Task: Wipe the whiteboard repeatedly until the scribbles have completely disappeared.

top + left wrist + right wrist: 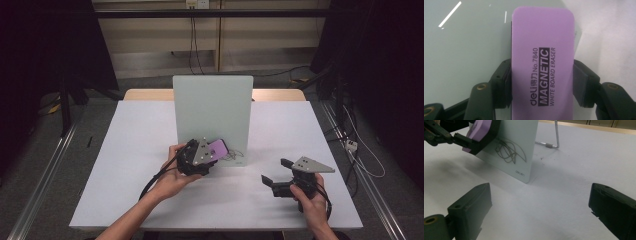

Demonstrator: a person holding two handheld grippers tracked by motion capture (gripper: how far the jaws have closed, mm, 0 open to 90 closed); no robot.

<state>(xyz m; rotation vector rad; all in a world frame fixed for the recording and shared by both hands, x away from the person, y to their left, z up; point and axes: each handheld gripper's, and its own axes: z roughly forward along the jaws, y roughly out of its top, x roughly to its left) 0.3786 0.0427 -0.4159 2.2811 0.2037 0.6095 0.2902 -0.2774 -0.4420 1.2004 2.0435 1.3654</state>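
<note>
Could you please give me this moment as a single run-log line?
left gripper: shut on purple eraser | eraser: at whiteboard, beside scribble | right gripper: open, empty, apart over table

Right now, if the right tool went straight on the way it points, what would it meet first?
Probably the bare white table first, since the right tool looks tilted slightly down. Beyond that lies the lower corner of the whiteboard, near its scribble. Depth is hard to judge.

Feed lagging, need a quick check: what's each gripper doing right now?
Left gripper: shut on the purple eraser.
Right gripper: open, holding nothing.
</note>
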